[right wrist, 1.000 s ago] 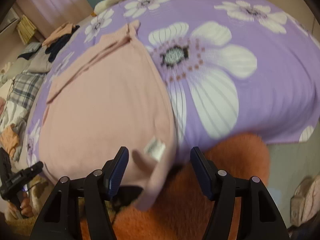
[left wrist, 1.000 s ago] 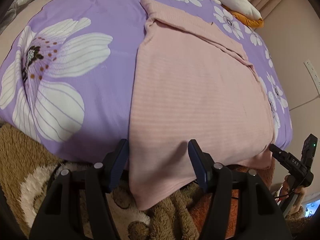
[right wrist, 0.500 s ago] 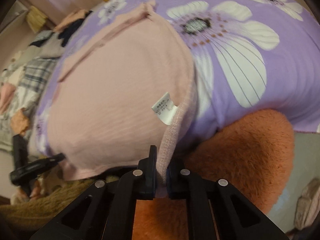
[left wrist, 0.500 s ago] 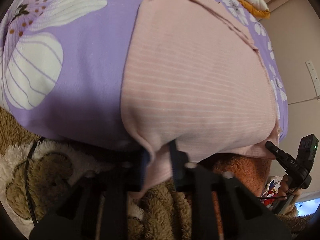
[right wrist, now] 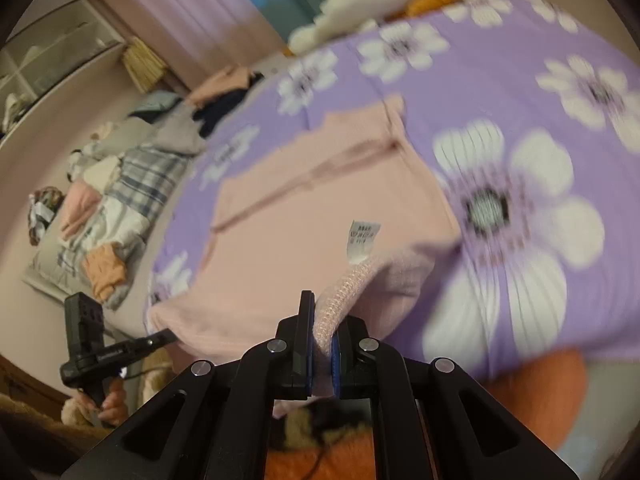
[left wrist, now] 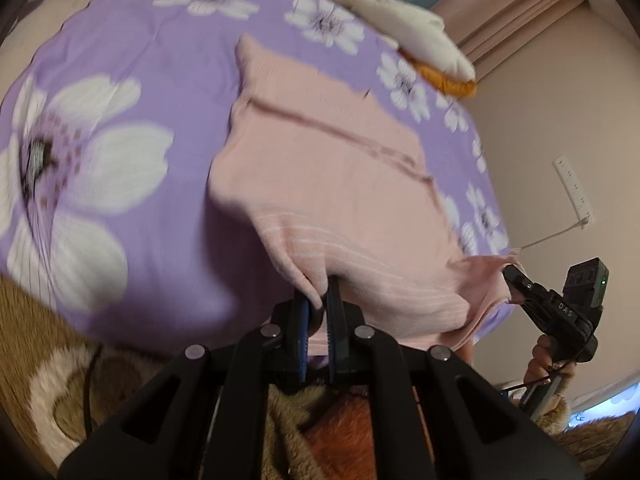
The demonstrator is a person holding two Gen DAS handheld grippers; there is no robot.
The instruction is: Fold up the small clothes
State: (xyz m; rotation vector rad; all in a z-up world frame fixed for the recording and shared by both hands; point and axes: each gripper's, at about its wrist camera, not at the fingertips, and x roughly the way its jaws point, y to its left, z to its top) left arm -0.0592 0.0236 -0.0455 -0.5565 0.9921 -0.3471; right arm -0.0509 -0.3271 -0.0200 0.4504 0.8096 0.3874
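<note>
A pink knit garment [left wrist: 332,168] lies on the purple flowered bedspread [left wrist: 132,92], its near hem raised off the bed. My left gripper [left wrist: 318,300] is shut on the hem's left corner. The right gripper [left wrist: 510,276] shows at the far right of the left wrist view, pinching the other corner. In the right wrist view the pink garment [right wrist: 280,216] fills the middle, a white care label [right wrist: 362,240] standing up near the lifted edge. My right gripper [right wrist: 322,320] is shut on that ribbed hem. The left gripper [right wrist: 160,336] appears at lower left, held by a hand.
White and orange cushions [left wrist: 416,36] sit at the bed's far end. A heap of loose clothes [right wrist: 116,208] lies on the left side of the bed. A brown and orange fleece blanket [left wrist: 72,380] hangs below the near edge. A wall [left wrist: 560,160] stands to the right.
Both grippers went from open around the hem to shut on it, then rose, lifting the garment's near edge off the bed. The care label has flipped up into sight.
</note>
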